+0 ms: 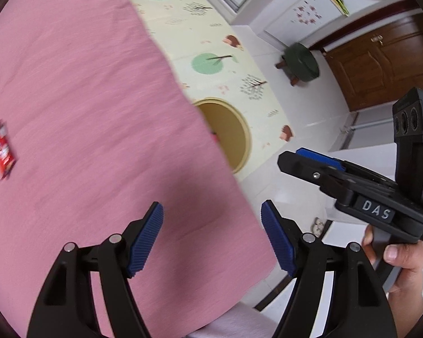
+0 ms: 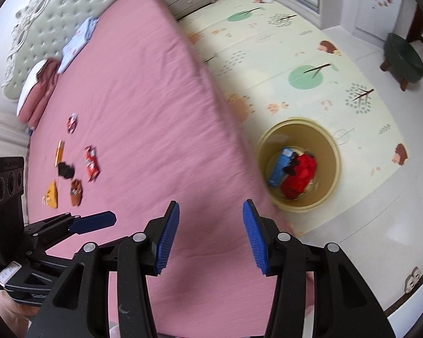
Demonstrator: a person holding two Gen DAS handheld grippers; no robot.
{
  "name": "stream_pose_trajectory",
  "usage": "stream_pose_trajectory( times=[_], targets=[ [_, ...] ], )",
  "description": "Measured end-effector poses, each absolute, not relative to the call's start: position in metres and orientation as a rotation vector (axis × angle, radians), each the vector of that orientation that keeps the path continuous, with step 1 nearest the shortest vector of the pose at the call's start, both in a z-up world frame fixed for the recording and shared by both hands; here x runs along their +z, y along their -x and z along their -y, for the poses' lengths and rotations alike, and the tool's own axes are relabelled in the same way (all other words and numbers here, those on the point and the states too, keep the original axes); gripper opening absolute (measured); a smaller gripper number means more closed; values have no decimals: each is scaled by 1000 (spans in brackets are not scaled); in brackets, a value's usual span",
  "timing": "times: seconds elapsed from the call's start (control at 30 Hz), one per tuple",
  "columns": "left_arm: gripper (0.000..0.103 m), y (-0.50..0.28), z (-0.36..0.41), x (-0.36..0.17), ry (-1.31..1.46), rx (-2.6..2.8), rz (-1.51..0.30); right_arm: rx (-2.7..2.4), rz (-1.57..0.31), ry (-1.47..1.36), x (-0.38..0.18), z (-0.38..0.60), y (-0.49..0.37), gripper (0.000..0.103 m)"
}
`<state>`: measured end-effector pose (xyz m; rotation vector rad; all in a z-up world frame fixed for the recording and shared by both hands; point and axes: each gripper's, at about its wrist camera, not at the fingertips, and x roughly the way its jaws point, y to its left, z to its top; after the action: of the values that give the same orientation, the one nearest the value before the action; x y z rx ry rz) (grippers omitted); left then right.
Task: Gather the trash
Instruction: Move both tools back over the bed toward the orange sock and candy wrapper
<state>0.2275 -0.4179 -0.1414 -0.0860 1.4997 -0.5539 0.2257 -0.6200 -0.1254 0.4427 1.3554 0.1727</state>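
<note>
hovering over the pink bed (image 2: 143,107), left gripper (image 1: 211,239) and right gripper (image 2: 211,235) both had jaws apart, empty; wrappers (image 2: 91,163) lay on bed, bin (image 2: 299,166) beside it.

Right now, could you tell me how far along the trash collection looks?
Partly done: the yellow bin on the floor already holds a blue carton and red wrapper. Nothing is in hand; the left gripper and right gripper are open. About six wrappers remain on the pink bed.

Green stool (image 2: 404,56), patterned play mat (image 2: 282,64)
</note>
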Motion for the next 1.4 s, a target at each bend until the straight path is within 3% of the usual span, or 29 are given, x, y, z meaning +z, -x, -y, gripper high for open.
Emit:
stream_pose_trajectory(
  times=[0.87,1.4],
  targets=[
    [73,-153,137,-157,217,-323,-1475,322,-1404,-319,-131,355,-178,46],
    [73,-225,39,-189,262,-159,-1479,358,-1410,-164,-141,279,-261,51]
  ],
)
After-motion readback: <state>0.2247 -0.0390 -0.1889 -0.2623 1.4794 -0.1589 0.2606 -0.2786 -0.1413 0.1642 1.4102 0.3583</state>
